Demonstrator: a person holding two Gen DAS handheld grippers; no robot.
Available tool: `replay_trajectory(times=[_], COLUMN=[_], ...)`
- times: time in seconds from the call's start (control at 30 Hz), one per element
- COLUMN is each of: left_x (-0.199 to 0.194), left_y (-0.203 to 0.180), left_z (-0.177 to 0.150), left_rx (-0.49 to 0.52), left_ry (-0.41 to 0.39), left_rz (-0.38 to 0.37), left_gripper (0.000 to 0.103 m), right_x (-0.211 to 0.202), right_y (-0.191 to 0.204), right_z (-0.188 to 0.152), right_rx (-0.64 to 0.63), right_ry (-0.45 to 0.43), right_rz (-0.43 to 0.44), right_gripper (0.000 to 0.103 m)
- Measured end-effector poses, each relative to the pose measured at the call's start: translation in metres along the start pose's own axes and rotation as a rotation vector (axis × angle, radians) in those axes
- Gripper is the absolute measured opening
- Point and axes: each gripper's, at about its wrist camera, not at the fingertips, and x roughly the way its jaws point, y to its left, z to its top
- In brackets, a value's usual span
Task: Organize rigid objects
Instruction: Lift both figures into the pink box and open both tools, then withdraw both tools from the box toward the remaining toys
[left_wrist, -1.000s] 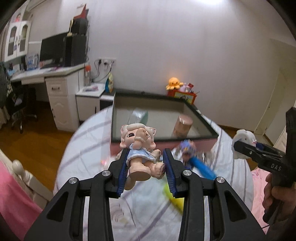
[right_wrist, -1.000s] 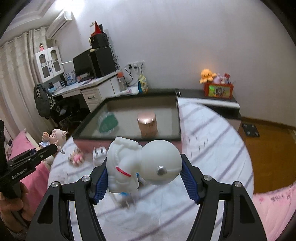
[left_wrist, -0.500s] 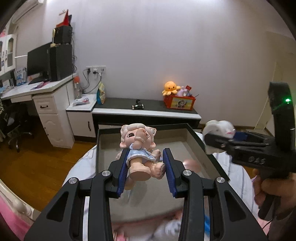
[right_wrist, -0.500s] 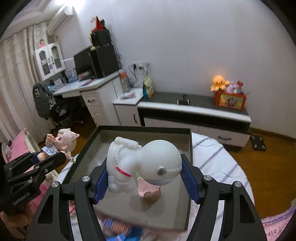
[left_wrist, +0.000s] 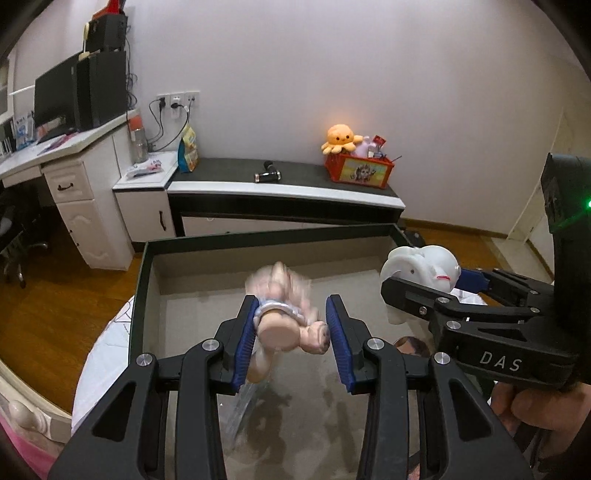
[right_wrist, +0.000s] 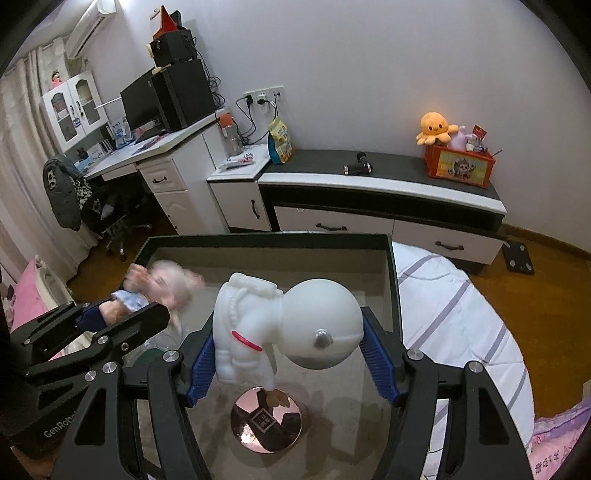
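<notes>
Tray, frame centre: rose-gold canister already inside. Left gripper, jaws parted, pig doll blurred, apparently dropping in. Right gripper clamps astronaut figure above tray; placement pending.
</notes>
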Motion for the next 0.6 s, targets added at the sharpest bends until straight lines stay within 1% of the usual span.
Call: replay_trajectory(times=[0.03, 0.07, 0.1, 0.13, 0.17, 0.2, 0.23, 0.33, 0.6], left_x=[-0.001, -0.004, -0.009, -0.012, -0.017, -0.026, -0.033, -0.053, -0.106], left_y=[0.000, 0.000, 0.000, 0.001, 0.002, 0.003, 0.005, 0.008, 0.011], left_z=[0.000, 0.000, -0.001, -0.001, -0.001, -0.002, -0.004, -0.008, -0.029], left_rx=[0.005, 0.009, 0.009, 0.009, 0.007, 0.005, 0.004, 0.004, 0.000], left_ry=[-0.002, -0.007, -0.016, -0.021, -0.038, -0.060, -0.074, -0.113, -0.173], left_rz=[0.007, 0.010, 0.014, 0.020, 0.035, 0.051, 0.059, 0.092, 0.117], left_gripper=[0.039, 0.041, 0.051, 0.066, 0.074, 0.086, 0.093, 0.103, 0.103], right_x=[-0.002, -0.003, -0.005, -0.006, -0.010, -0.013, -0.018, -0.030, -0.076], right_y=[-0.001, -0.002, -0.003, -0.004, -0.005, -0.006, -0.007, -0.008, 0.003], right_z=[-0.002, 0.000, 0.000, 0.000, 0.000, -0.001, -0.002, -0.005, -0.027], right_rx=[0.006, 0.011, 0.016, 0.024, 0.037, 0.045, 0.049, 0.063, 0.059], right_ry=[-0.005, -0.009, -0.010, -0.010, -0.014, -0.021, -0.032, -0.050, -0.131], right_rz=[-0.002, -0.005, -0.006, -0.006, -0.003, -0.008, -0.019, -0.025, -0.010], right_gripper=[0.083, 0.084, 0.085, 0.089, 0.092, 0.103, 0.103, 0.103, 0.103])
